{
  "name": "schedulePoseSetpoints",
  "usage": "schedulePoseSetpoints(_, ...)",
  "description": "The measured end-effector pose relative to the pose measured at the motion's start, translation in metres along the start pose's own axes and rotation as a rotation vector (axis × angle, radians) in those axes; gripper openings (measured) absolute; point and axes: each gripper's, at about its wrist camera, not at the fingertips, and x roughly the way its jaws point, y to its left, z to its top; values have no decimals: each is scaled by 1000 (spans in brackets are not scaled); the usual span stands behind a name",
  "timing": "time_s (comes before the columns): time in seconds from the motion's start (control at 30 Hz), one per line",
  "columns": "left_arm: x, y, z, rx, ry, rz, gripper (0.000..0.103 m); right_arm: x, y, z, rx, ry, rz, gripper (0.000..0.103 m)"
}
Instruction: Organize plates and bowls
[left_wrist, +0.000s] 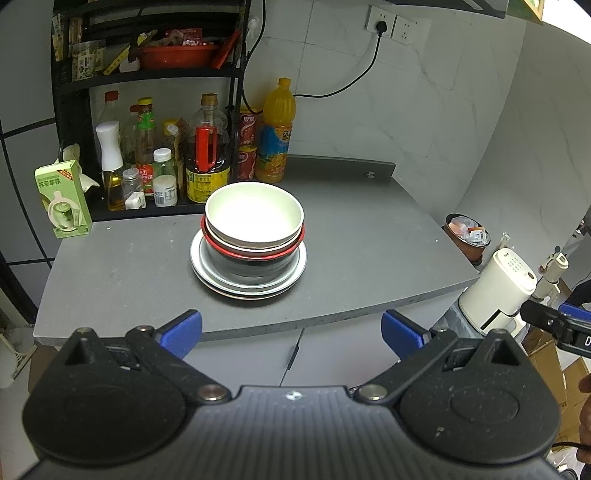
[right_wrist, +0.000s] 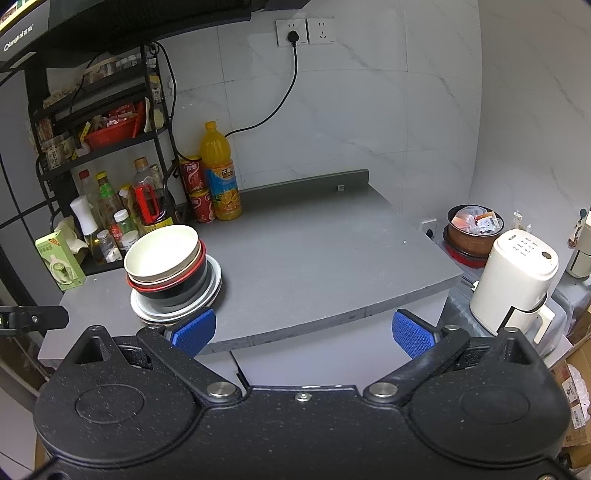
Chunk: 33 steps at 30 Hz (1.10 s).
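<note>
Mostly bare grey countertop (right_wrist: 314, 258), white tiled wall (right_wrist: 351, 110)

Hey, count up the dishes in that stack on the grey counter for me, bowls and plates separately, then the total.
Bowls: 3, a white bowl on top, a brown-rimmed bowl under it, then a red-rimmed black bowl.
Plates: at least 2, a silver plate on another plate; any more are hidden.
Total: 5 visible.

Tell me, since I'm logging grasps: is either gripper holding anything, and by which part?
Nothing is held: left gripper and right gripper are open, short of the bowl stack.
</note>
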Motion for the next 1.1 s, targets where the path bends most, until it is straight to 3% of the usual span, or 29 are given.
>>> schedulePoseSetpoints(1.1, 2, 2, 2, 4, 5, -2, 102, -3, -5, -3, 10, -6, -15, 103)
